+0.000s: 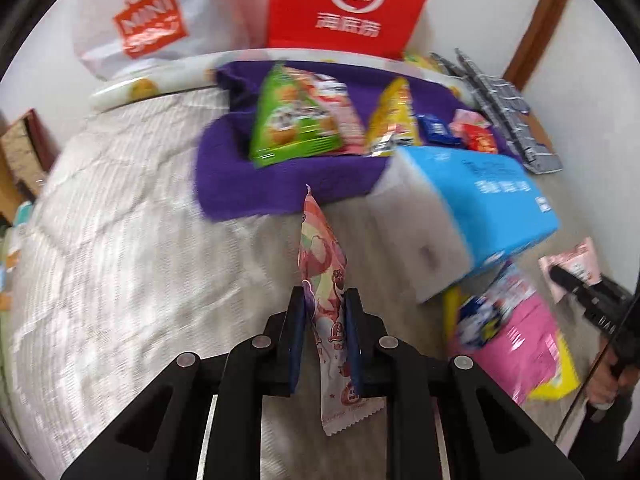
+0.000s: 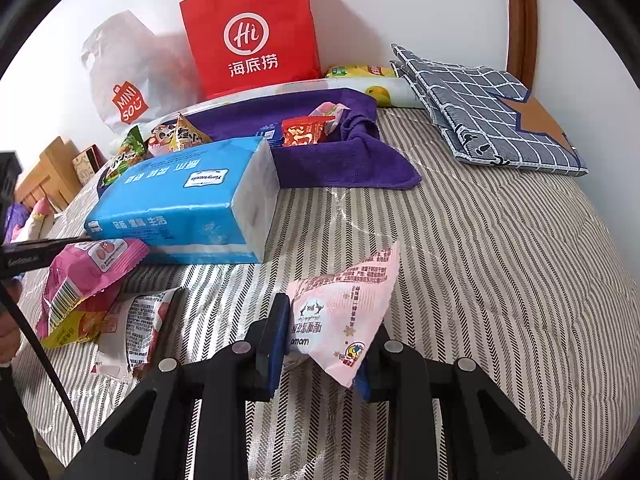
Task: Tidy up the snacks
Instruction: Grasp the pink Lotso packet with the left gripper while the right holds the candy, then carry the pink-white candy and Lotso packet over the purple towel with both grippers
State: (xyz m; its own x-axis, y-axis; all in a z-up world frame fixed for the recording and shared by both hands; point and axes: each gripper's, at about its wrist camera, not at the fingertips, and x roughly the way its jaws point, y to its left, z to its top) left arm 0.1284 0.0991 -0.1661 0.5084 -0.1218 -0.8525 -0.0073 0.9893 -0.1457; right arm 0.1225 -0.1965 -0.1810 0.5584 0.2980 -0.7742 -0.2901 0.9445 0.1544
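Striped bedding is covering a bed against a white wall, with snacks scattered over it.

Left gripper: jaws are clamping a slim pink bear-print snack packet, pads pressing its two faces. The packet is standing on edge, its pointed tip aiming away toward the purple towel and its crimped end hanging back below the jaws.

Right gripper: jaws are gripping a pale pink snack packet, which is sticking up and to the right above the bedding; the blue pad on the left is pressing its side, while the other pad is mostly hidden behind the packet.

Just beyond both grippers a blue tissue pack is lying on the bedding, its far end against the purple towel. On the towel are sitting a green snack bag, a yellow packet, small blue packets and a red packet.

Beside the tissue pack a bright pink bag is lying on a yellow packet, touching a white printed packet.

Farther back, a red paper bag and a white plastic bag are leaning at the wall. A folded grey checked cloth is lying at the far right.
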